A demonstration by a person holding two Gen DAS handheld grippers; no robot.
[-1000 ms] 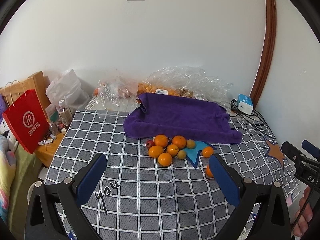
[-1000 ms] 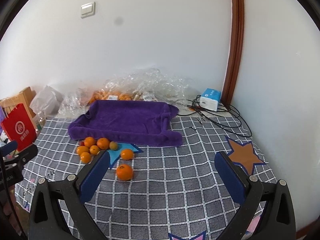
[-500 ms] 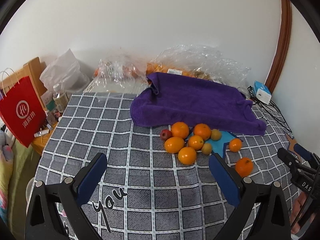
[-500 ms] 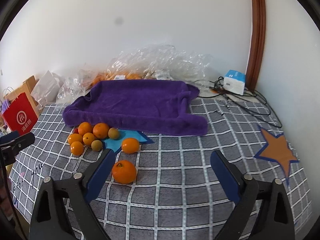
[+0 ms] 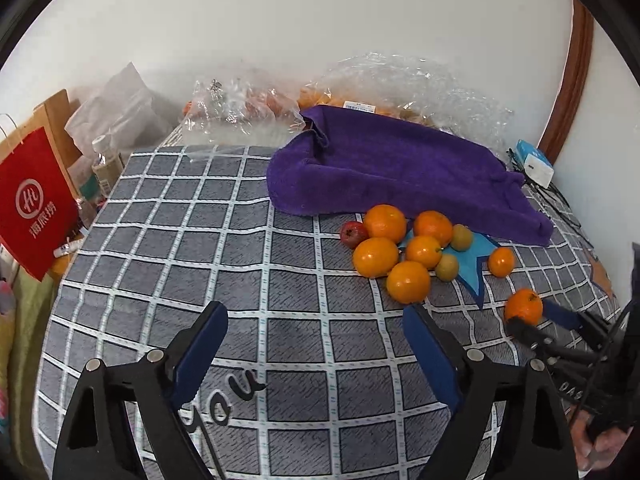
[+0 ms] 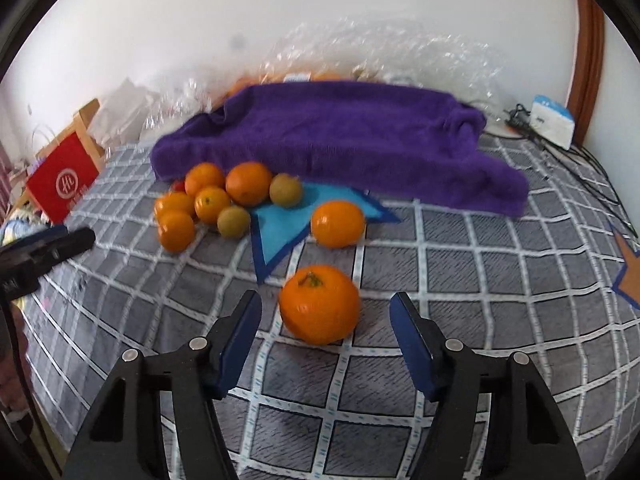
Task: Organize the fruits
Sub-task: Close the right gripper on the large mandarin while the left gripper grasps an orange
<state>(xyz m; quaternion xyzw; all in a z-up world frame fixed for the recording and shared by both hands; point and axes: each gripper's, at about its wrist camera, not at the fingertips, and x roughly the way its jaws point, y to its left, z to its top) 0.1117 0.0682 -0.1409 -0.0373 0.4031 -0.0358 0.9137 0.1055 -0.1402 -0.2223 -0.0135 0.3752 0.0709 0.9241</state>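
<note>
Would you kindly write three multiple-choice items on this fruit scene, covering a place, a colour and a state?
1. Where does the nearest orange lie?
A. on the purple towel
B. on the checked cloth, ahead of the right gripper
C. in the red bag

2. What colour is the towel?
A. purple
B. green
C. white

3. How does the right gripper stand?
A. clamped on the orange
B. open, pads clear of the orange
C. shut, empty

Answers: 1 B, it sits on the grid cloth between the fingers' line. 2 A, plainly purple. 3 B, gaps show beside the fruit, though the jaws have just been closing.
</note>
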